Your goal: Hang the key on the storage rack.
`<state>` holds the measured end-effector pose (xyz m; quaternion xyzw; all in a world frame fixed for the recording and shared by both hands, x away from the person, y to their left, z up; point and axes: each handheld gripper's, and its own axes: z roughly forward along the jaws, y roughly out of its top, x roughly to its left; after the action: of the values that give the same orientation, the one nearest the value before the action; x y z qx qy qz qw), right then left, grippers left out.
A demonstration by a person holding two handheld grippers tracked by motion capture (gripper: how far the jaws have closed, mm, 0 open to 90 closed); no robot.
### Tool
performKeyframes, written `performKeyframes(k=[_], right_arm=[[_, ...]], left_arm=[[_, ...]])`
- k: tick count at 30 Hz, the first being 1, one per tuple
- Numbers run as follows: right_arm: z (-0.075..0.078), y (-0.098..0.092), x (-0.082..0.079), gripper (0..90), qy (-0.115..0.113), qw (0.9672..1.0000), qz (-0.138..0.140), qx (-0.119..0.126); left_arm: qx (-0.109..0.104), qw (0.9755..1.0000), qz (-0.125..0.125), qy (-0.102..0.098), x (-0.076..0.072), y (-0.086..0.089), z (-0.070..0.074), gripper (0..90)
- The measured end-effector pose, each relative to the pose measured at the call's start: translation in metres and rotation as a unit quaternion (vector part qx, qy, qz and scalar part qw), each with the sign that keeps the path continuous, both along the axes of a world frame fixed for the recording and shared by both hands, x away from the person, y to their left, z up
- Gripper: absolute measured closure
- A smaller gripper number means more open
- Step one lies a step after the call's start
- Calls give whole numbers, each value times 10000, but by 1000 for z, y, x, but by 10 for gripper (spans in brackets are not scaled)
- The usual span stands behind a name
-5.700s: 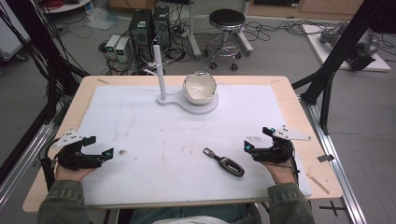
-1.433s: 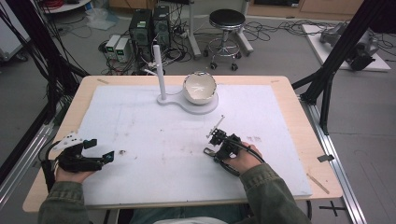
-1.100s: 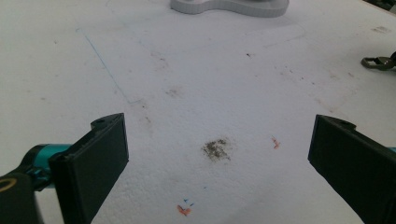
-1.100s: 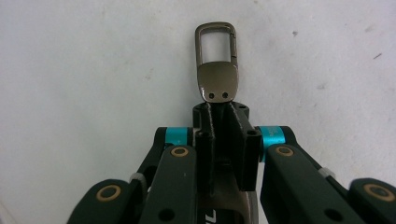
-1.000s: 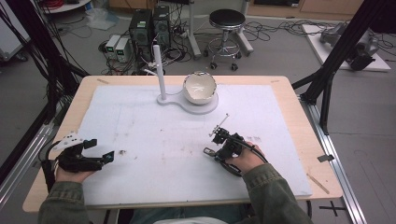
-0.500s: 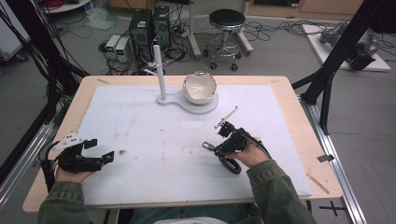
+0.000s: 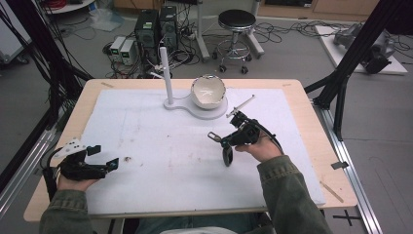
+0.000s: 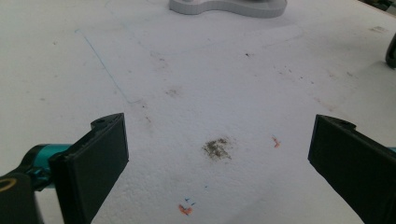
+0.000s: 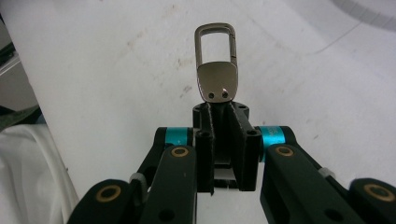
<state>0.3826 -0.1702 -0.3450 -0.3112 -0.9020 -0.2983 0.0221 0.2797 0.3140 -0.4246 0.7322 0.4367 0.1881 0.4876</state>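
Key fob [image 7: 227,157] hangs right of frame centre in the high view, its black body dangling just above the white mat [image 7: 160,146]. Metal clasp [image 9: 215,60] projects upward from the right gripper [image 9: 222,119], whose jaws are closed narrowly on the fob's strap. Right hand [image 7: 260,148] holds that gripper [image 7: 233,140] below the bowl [image 7: 208,91], which sits on a white stand [image 7: 195,105] beside an upright post [image 7: 166,73], upper centre. Left gripper [image 7: 104,158], lower left, rests on the mat with jaws wide and empty. A brown stain [image 8: 217,148] lies between those jaws.
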Motion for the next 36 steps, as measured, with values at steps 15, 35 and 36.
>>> performKeyframes(k=[15,35,36], right_arm=[[35,23,28,815,-61,9997,-130,183],[60,71,71,814,-70,10000,45,2],[61,73,74,814,-101,9999,66,-44]], left_arm=[[3,10000,-25,44,2,1,-2,55],[-67,10000,-11,19,2,3,-2,55],[-87,10000,-7,8,2,3,-2,55]])
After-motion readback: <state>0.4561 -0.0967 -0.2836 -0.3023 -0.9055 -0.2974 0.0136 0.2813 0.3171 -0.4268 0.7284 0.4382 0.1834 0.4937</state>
